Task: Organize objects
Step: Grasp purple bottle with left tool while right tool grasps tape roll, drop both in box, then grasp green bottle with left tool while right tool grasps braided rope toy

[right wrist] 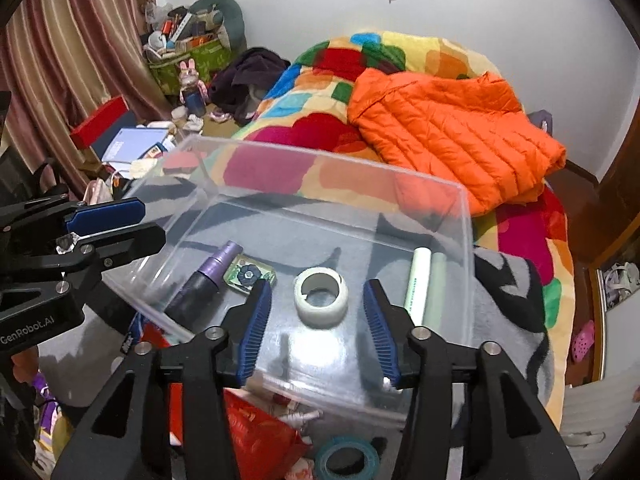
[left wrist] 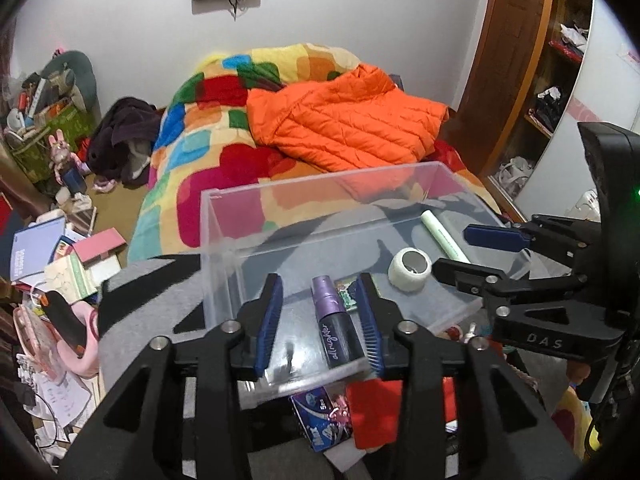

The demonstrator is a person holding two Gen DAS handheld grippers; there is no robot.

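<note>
A clear plastic box (left wrist: 320, 178) (right wrist: 320, 159) stands on a grey and black blanket on the bed. Inside it lie a purple spray bottle (left wrist: 336, 332) (right wrist: 208, 276), a small green floral tile (left wrist: 346, 296) (right wrist: 250, 276), a white tape roll (left wrist: 400, 280) (right wrist: 320, 314) and a pale green tube (left wrist: 442, 234) (right wrist: 418, 284). My left gripper (left wrist: 320, 304) (right wrist: 150, 222) is open over the box's near left part, the bottle lying between its fingers, close to the right pad. My right gripper (right wrist: 318, 312) (left wrist: 451, 250) is open astride the tape roll, with gaps on both sides.
An orange puffer jacket (left wrist: 344, 124) (right wrist: 452, 136) lies on a colourful quilt (left wrist: 200, 152) behind the box. In front of the box lie a teal tape roll (right wrist: 346, 458), a red packet (right wrist: 260, 432) and a blue packet (left wrist: 320, 412). Clutter covers the floor at left; a wooden wardrobe (left wrist: 516, 60) stands right.
</note>
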